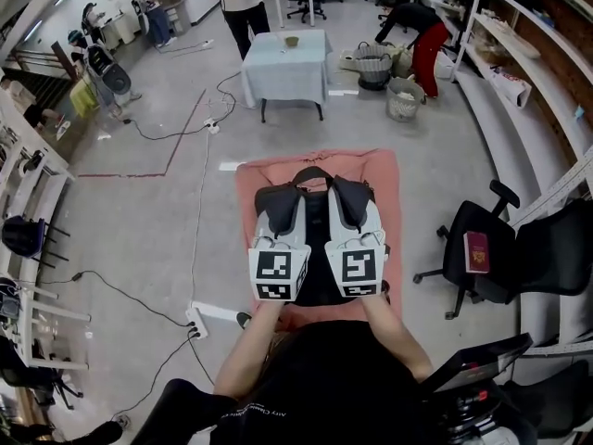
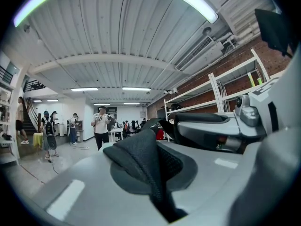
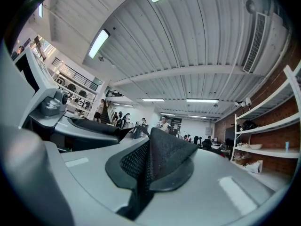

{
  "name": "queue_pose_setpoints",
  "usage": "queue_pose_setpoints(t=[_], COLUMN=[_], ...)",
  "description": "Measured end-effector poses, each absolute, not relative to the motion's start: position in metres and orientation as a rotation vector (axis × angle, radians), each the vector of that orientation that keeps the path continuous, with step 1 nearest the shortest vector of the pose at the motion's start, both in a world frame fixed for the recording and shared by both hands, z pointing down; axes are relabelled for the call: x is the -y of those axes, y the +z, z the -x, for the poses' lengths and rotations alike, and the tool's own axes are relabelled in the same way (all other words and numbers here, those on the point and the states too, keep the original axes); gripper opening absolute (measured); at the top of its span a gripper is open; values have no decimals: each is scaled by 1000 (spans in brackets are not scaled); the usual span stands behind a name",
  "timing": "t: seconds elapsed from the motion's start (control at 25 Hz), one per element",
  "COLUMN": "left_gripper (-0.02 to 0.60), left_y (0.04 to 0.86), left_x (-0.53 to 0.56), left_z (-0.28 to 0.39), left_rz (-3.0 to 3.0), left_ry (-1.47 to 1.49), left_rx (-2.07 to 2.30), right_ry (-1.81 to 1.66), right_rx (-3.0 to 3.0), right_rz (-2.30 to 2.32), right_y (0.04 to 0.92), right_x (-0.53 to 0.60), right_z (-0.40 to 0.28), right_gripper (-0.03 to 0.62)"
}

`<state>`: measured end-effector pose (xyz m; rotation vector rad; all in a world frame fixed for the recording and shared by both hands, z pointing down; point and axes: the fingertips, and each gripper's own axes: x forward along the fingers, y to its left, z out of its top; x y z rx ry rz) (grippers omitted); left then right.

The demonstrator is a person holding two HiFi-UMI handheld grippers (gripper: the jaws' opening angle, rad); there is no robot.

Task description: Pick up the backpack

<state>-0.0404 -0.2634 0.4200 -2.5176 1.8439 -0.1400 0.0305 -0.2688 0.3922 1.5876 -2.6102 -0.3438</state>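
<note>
Left tongs (image 1: 278, 196) and right tongs (image 1: 351, 193) are side by side and level, above the pink-covered worktop (image 1: 248, 191). Left gripper view: jaws closed on a fold of black mesh strap (image 2: 146, 158). Right gripper view: jaws likewise clamped on black mesh strap. Black backpack (image 1: 318, 248) sits between and below the two tongs, its top loop (image 1: 311, 171) ahead of them. Cannot tell whether it touches the worktop.

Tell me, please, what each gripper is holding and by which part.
Both hold the black backpack. The left gripper is shut on one padded mesh strap, and the right gripper is shut on the other strap.
</note>
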Motion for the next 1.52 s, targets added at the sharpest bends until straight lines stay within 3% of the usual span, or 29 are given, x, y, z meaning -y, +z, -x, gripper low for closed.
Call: queue_pose_setpoints(t=[1.52], left_gripper=[12], left_y=[432], left_x=[278], left_z=[43], left_rz=[2515], left_ry=[-182], left_rx=[-1872], right_ry=[-339], right_rx=[2598], right_rz=[-1528], right_y=[405], right_x=[284], right_z=[-25], right_gripper=[26])
